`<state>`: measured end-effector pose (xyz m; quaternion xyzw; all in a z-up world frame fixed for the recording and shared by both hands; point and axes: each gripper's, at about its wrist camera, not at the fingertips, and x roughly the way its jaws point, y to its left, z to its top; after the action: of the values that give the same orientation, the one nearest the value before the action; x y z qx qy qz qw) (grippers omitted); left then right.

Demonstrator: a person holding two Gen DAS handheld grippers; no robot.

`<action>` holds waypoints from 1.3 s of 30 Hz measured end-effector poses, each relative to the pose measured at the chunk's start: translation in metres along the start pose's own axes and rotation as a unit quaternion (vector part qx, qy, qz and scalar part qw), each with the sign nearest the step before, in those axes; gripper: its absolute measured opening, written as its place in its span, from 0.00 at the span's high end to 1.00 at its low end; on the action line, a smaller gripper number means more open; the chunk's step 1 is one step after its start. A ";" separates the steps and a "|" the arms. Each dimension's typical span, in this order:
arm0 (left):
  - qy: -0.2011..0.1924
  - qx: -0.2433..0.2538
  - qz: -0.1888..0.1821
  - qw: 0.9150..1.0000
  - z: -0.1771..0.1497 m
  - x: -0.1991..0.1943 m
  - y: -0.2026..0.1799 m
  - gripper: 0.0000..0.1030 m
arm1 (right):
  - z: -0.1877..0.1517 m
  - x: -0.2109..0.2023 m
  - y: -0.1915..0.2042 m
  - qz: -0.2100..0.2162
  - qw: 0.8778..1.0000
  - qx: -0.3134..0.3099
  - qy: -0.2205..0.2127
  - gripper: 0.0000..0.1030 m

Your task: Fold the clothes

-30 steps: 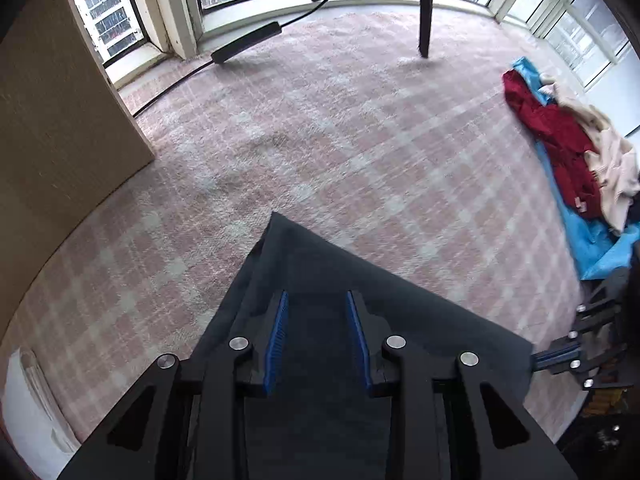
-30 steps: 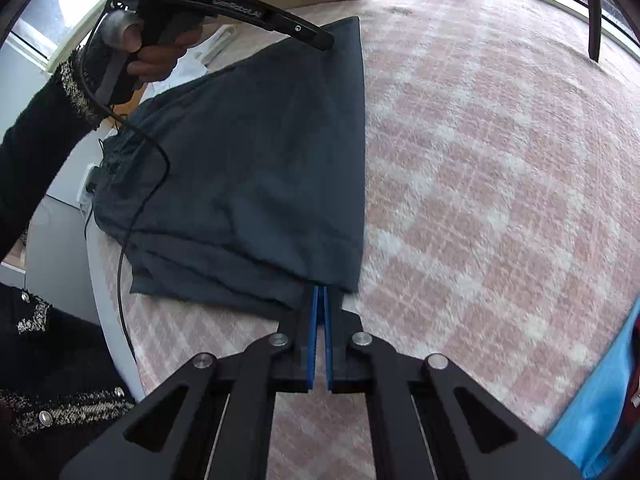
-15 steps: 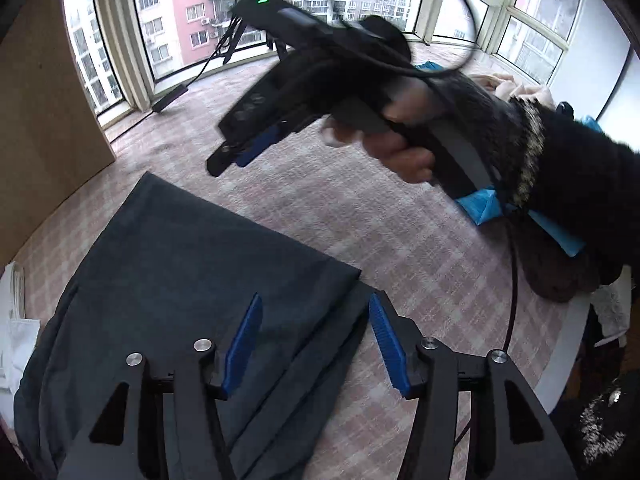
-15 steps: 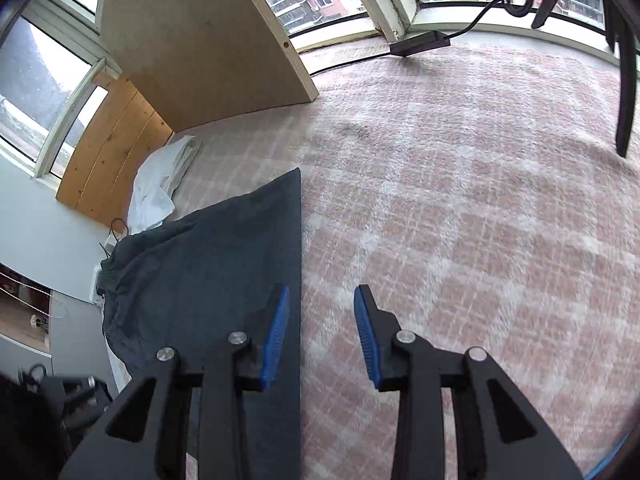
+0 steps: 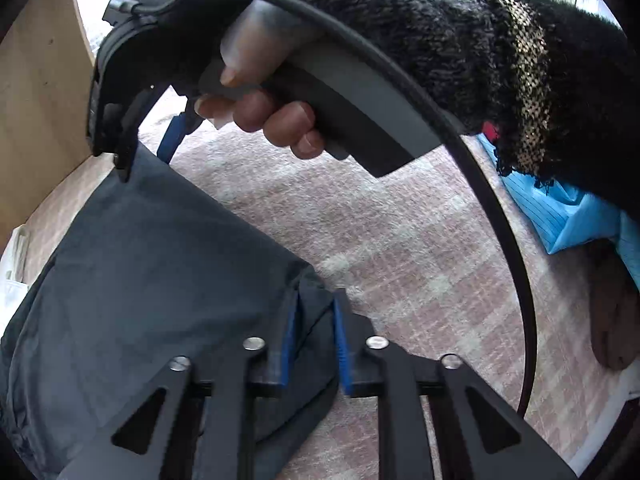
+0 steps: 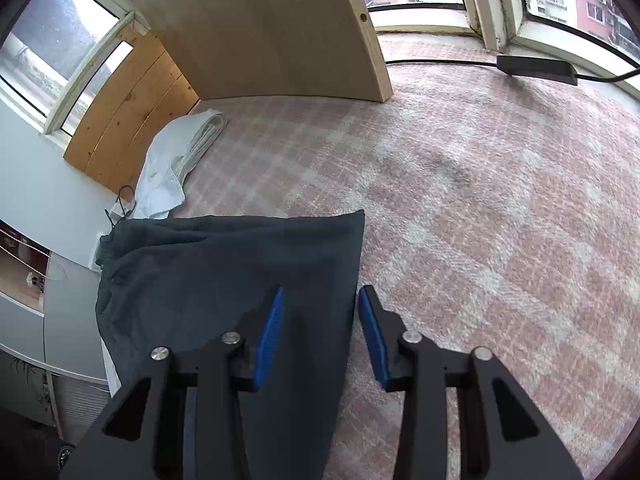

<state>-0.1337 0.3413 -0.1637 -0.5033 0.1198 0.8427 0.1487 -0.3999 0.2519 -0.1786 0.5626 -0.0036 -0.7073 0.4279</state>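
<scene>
Pink plaid carpet point(image 6: 500, 220) by bay windows | dark garment point(image 6: 224, 264) lay flat, partly folded | left gripper point(image 5: 314, 320) narrowed around its corner | right gripper point(image 6: 320, 320) gaped wide over its edge | risk: shallow bite could let layers slip, skewing fold.

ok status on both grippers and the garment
Left gripper closing on dark garment corner. Right gripper open above its edge. Nothing in the way.
</scene>
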 end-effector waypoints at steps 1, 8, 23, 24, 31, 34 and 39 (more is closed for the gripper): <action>0.002 -0.015 -0.012 1.000 0.002 -0.001 0.006 0.93 | 0.002 0.003 0.002 0.000 1.000 -0.005 0.001 0.96; -0.062 -0.115 -0.082 0.988 0.000 -0.069 0.066 0.94 | 0.011 -0.031 0.025 0.059 0.996 0.048 -0.043 0.97; -0.212 -0.281 -0.071 0.933 -0.196 -0.235 0.267 0.95 | 0.058 0.009 0.306 0.088 0.993 -0.021 -0.076 0.97; -0.214 -0.292 -0.066 0.930 -0.214 -0.240 0.280 0.95 | 0.059 0.027 0.325 0.082 0.994 -0.029 -0.068 0.97; -0.187 -0.372 -0.069 0.907 -0.313 -0.224 0.339 0.95 | 0.058 0.160 0.399 0.037 0.999 -0.031 -0.012 0.97; -0.179 -0.403 -0.085 0.894 -0.339 -0.213 0.355 0.95 | 0.053 0.191 0.412 0.018 0.999 -0.032 0.004 0.97; -0.163 -0.406 -0.091 0.895 -0.370 -0.201 0.368 0.94 | 0.050 0.224 0.429 -0.001 0.998 -0.048 0.033 0.96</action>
<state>0.1201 -0.1563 -0.1387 -0.3842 -0.3052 0.8710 0.0248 -0.1822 -0.1805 -0.1295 0.5644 0.0448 -0.6884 0.4533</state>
